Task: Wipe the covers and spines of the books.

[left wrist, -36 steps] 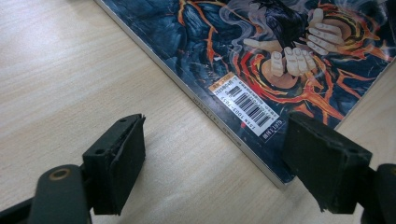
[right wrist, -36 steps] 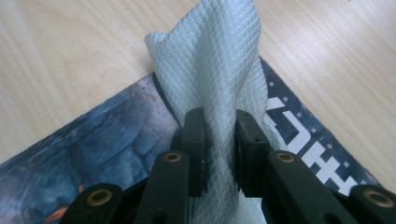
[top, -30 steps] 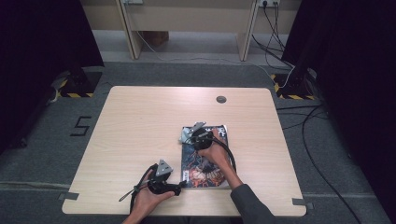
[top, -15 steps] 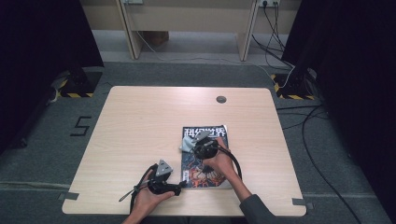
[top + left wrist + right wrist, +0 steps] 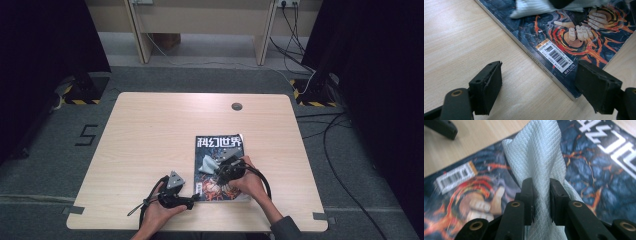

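Note:
A magazine (image 5: 220, 146) with a dark blue and orange cover lies flat on the near right part of the wooden table (image 5: 150, 135). My right gripper (image 5: 218, 168) is over the cover's near half, shut on a white paper towel (image 5: 207, 164) that trails onto the cover. Close up, the right gripper (image 5: 541, 195) pinches the quilted towel (image 5: 536, 152) between both pads above the magazine (image 5: 594, 167). My left gripper (image 5: 195, 200) rests by the magazine's near left corner. Its jaws stand wide apart in the left gripper view (image 5: 539, 77), with the spine edge of the magazine (image 5: 564, 37) between them.
A round cable grommet (image 5: 236, 106) sits near the table's far edge. Cables trail from both grippers toward the near edge. Grey carpet surrounds the table, with desk legs and more cables at the back and right.
My right gripper has dragged the towel across the cover toward the near edge and slightly right, uncovering the title at the top. The left gripper has stayed put.

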Demonstrator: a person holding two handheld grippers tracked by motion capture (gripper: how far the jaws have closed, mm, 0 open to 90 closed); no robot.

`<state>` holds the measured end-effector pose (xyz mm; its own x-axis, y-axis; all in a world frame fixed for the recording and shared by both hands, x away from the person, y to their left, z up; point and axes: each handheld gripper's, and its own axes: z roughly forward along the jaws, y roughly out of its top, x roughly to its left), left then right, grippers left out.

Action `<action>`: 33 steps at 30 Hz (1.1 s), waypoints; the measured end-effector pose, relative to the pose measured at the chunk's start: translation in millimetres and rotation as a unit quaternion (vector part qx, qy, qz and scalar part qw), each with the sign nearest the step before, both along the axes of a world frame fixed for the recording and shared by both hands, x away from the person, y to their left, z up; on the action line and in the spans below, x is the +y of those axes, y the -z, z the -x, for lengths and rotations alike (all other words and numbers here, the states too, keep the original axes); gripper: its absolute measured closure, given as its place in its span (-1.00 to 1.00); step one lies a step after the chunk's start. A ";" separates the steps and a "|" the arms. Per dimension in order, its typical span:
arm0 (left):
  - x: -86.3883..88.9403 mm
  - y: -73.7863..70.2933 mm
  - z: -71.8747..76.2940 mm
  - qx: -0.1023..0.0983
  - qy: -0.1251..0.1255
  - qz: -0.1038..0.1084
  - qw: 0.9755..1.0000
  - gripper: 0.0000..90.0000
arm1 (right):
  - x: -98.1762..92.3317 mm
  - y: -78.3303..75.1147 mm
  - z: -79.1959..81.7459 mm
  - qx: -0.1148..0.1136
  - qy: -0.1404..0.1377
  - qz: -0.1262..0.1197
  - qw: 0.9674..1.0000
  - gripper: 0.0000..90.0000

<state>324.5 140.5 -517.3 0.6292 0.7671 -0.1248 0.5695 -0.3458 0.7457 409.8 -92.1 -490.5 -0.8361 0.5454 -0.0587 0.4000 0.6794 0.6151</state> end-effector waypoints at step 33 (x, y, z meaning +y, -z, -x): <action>-0.1 0.0 -0.2 0.000 0.000 0.001 1.000 -0.53 | -55.7 0.8 17.7 0.064 0.020 -0.056 0.996 0.70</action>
